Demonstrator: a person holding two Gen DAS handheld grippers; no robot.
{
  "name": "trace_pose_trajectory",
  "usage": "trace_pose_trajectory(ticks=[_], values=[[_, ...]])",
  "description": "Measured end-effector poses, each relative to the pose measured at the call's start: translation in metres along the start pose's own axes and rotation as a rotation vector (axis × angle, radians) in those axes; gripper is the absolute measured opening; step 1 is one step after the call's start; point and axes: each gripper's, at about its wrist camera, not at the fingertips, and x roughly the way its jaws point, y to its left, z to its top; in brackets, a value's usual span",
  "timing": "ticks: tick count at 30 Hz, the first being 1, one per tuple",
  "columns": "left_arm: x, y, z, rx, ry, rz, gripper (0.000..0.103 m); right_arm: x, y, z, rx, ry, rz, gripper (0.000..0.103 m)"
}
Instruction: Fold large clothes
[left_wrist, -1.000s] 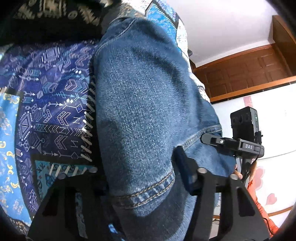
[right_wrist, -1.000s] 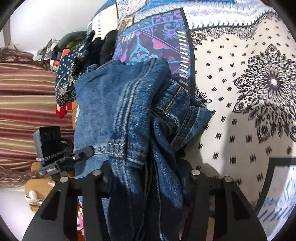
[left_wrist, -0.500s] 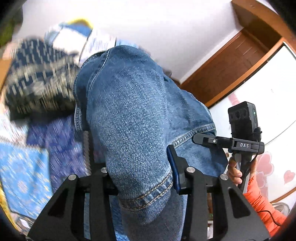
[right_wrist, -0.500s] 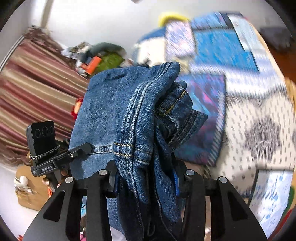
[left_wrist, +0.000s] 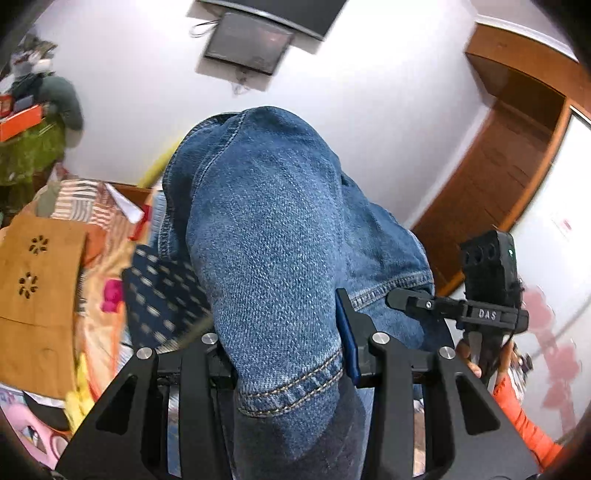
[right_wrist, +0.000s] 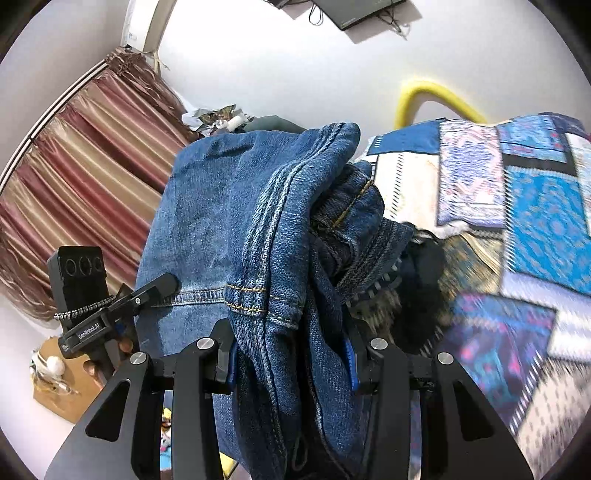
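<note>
Both grippers are clamped on the jeans (left_wrist: 280, 236), as far as I can read from my feeds. My left gripper (left_wrist: 284, 354) pinches a hemmed leg end between its fingers, the denim bulging up in front of the lens. My right gripper (right_wrist: 291, 354) squeezes a thicker bunch of folded denim with stitched seams. The jeans hang lifted in the air between them. Below on the right lies a patterned blue bedspread (right_wrist: 535, 206); behind are a white wall (left_wrist: 369, 92), striped curtains (right_wrist: 85, 155) and wooden panelling (left_wrist: 498, 173).
</note>
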Motion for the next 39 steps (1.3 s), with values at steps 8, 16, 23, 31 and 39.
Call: trace_pose_trajectory(ticks=[8, 16, 23, 31, 39], values=[[0.121, 0.141, 0.0, -0.124, 0.164, 0.142, 0.042, 0.139, -0.07, 0.012, 0.047, 0.129, -0.123, 0.039], [0.154, 0.187, -0.035, -0.191, 0.194, 0.152, 0.07, 0.178, -0.124, -0.003, 0.1, 0.215, -0.191, 0.05], [0.119, 0.134, -0.039, -0.057, 0.185, 0.34, 0.07, 0.122, -0.079, -0.007, -0.017, 0.151, -0.345, 0.051], [0.03, 0.057, -0.052, 0.057, 0.029, 0.373, 0.07, 0.032, 0.006, -0.022, -0.193, -0.04, -0.339, 0.051], [-0.089, -0.052, -0.08, 0.181, -0.233, 0.308, 0.07, -0.069, 0.111, -0.072, -0.382, -0.321, -0.258, 0.051]])
